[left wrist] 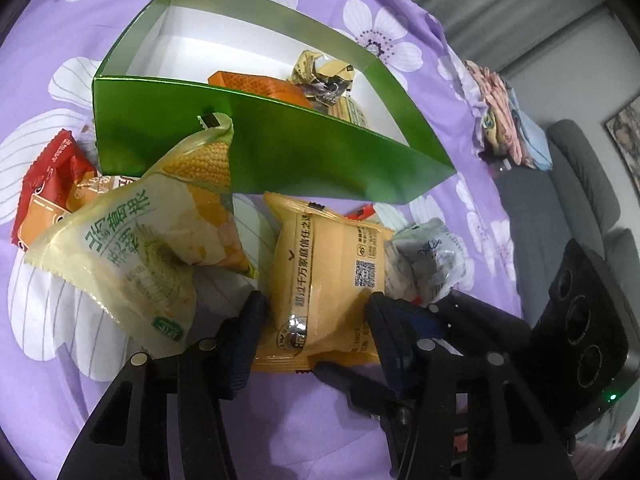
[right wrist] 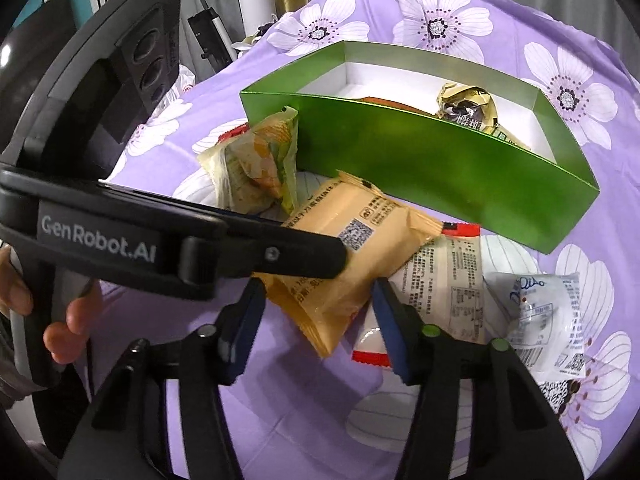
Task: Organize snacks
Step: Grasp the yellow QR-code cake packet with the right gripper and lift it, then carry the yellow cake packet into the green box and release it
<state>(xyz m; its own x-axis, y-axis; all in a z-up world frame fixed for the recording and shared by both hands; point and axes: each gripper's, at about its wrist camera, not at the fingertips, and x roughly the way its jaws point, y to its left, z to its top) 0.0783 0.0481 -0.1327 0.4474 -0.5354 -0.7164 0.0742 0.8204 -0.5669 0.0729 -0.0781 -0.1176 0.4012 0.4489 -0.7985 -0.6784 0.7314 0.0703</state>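
A yellow-orange snack packet [left wrist: 328, 264] [right wrist: 352, 248] lies just in front of the green box [left wrist: 280, 148] [right wrist: 440, 168] on the purple flowered cloth. My left gripper [left wrist: 316, 316] is shut on it, pads pressing both long sides. My right gripper [right wrist: 318, 300] is shut on the same packet's near end, and its fingers [left wrist: 460, 316] come in from the right. The left gripper's finger [right wrist: 296, 254] crosses over the packet. Inside the box lie an orange packet [left wrist: 260, 84] and a crumpled gold wrapper [left wrist: 324, 72] [right wrist: 468, 104].
A pale corn-print packet [left wrist: 152, 232] [right wrist: 260, 156] leans beside the box. A red packet [left wrist: 48, 184] lies far left. A clear white packet [left wrist: 432, 256] [right wrist: 548, 320] and a printed packet [right wrist: 444, 280] lie right. A grey sofa [left wrist: 560, 208] stands beyond the edge.
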